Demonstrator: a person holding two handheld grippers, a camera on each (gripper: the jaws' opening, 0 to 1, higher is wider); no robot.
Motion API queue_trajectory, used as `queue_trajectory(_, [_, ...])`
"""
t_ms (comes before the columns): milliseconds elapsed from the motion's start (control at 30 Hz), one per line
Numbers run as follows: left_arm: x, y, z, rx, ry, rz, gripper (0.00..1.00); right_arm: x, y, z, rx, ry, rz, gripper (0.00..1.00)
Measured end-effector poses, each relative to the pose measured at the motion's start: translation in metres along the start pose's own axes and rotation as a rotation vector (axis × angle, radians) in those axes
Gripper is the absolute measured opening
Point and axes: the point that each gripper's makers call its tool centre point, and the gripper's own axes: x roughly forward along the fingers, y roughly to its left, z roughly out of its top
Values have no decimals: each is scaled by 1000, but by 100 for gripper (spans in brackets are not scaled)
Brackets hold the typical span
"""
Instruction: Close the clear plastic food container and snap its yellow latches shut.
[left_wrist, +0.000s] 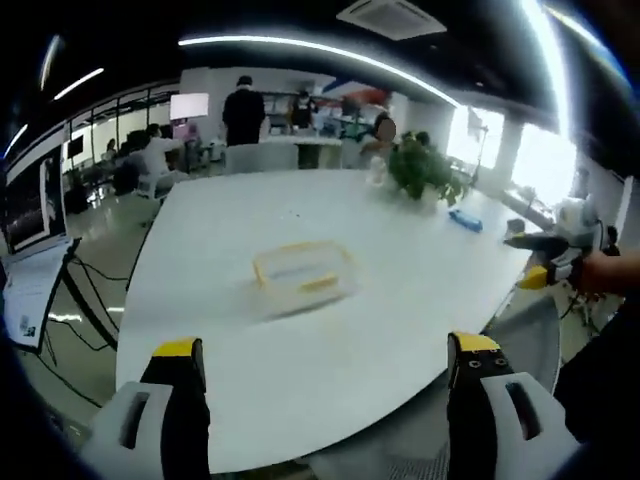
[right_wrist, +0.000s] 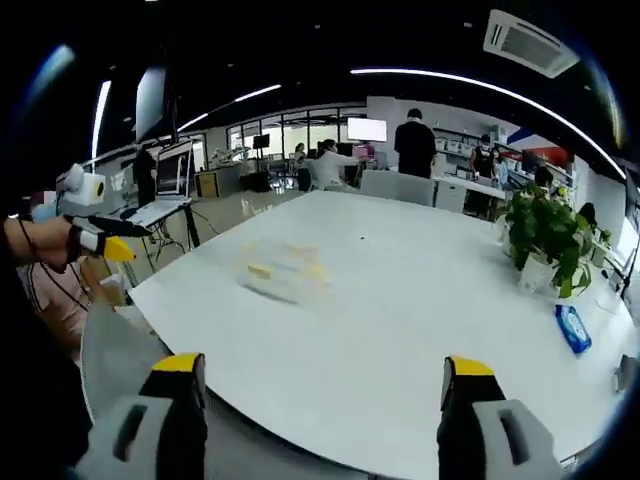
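clear plastic container (left_wrist: 301, 272) with yellow latches (left_wrist: 319, 284) lies on the white desk (left_wrist: 400, 300), well apart from both tools. left hand-held gripper (left_wrist: 326, 365) has its jaws wide apart, holding nothing. right hand-held gripper (right_wrist: 320, 385) is also spread and holds nothing. a potted plant (right_wrist: 545, 240) and a blue pack (right_wrist: 573, 329) stand farther on the desk.

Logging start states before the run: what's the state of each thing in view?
Food container: on the white table, untouched; blurred, so lid and latches can't be judged.
Left tongs: open, empty, short of the table edge.
Right tongs: open, empty, held back from the container.
Potted plant: upright on the table.
Blue packet: lying flat beside the plant.
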Motion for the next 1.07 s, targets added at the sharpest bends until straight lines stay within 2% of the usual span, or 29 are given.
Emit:
queue_trajectory(167, [-3, -11, -11, -14, 10, 3, 99, -12, -3, -22, 94, 7, 11, 100])
queue_trajectory(267, [-1, -16, -11, -45, 13, -6, 99, -17, -4, -27, 48, 32, 17, 100])
queue_trajectory(500, [5, -17, -4, -20, 0, 13, 99, -17, -16, -25, 62, 16, 13, 99])
queue_trajectory(600, [5, -16, -1, -59, -9, 17, 99, -16, -21, -20, 88, 2, 9, 99])
queue_trajectory(767, [8, -15, 0, -65, -10, 27, 99, -12, -20, -15, 84, -4, 20, 98])
queue_trajectory(1067, [15, -24, 5, -84, -19, 10, 99, 1, -11, -10, 98, -1, 48, 98])
